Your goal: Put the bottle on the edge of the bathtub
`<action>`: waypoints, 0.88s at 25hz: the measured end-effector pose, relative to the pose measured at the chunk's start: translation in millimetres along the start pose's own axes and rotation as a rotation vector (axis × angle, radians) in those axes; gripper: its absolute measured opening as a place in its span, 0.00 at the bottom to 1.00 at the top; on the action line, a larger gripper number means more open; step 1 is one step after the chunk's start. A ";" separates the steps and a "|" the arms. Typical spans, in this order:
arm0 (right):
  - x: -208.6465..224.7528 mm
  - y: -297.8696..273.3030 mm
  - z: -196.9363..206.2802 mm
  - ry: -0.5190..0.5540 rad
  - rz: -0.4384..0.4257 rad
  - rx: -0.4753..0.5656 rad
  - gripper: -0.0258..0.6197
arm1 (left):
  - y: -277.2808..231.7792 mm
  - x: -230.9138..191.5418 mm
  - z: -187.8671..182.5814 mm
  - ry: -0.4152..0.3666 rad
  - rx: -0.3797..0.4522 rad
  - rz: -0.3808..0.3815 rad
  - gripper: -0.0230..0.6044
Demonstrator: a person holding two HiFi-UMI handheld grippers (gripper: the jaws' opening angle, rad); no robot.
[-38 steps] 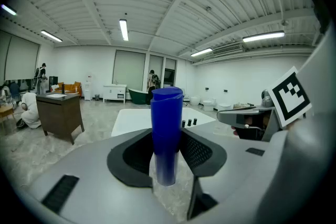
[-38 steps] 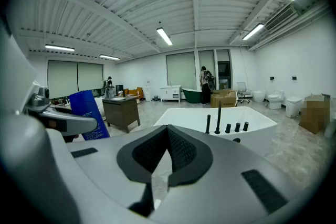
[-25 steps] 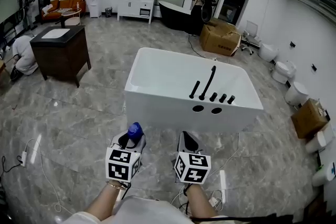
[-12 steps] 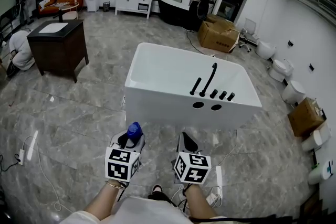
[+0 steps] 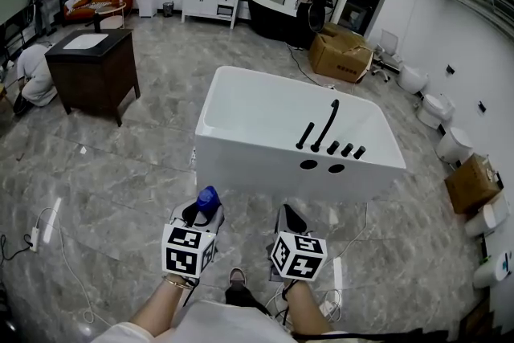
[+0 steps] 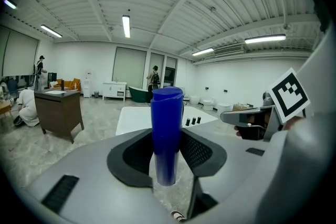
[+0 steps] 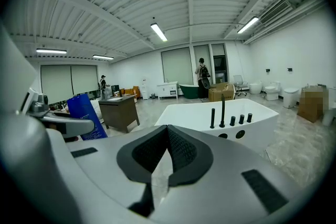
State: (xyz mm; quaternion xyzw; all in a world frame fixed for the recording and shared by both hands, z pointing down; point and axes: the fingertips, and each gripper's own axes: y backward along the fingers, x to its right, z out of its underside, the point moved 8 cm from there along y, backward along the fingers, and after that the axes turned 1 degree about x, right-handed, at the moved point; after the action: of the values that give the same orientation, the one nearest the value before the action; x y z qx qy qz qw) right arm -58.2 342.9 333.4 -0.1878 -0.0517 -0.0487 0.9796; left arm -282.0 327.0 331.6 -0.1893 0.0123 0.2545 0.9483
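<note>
A blue bottle (image 5: pixel 207 197) stands upright between the jaws of my left gripper (image 5: pixel 205 213), which is shut on it. In the left gripper view the bottle (image 6: pixel 167 134) fills the middle, and the pads of the left gripper (image 6: pixel 167 150) press on its lower half. My right gripper (image 5: pixel 289 218) hangs beside it at the same height, shut and empty; its pads (image 7: pixel 181 150) meet at the tips. The white bathtub (image 5: pixel 241 144) lies ahead on the floor beyond both grippers, with black taps (image 5: pixel 325 124) on its near right rim. The bathtub (image 7: pixel 252 119) also shows in the right gripper view.
A dark wooden cabinet (image 5: pixel 92 72) stands at the left and a cardboard box (image 5: pixel 341 56) behind the tub. Toilets (image 5: pixel 454 144) line the right wall. Cables (image 5: pixel 48 225) lie on the marble floor at the left and by my shoe (image 5: pixel 235 277). People stand at the back.
My shoe has come into view between my arms, and the tub has shifted a little to the right in the head view. Both grips look unchanged.
</note>
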 end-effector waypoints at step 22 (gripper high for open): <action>39.0 -95.0 -39.8 0.038 -0.017 -0.017 0.08 | -90.0 -29.4 -36.7 0.025 0.020 -0.051 0.30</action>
State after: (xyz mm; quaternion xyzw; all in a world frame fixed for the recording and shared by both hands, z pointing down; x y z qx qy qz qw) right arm -27.3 237.2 335.8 -0.1949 -0.0341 -0.0609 0.9783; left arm -261.0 227.7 332.8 -0.1832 0.0220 0.2275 0.9561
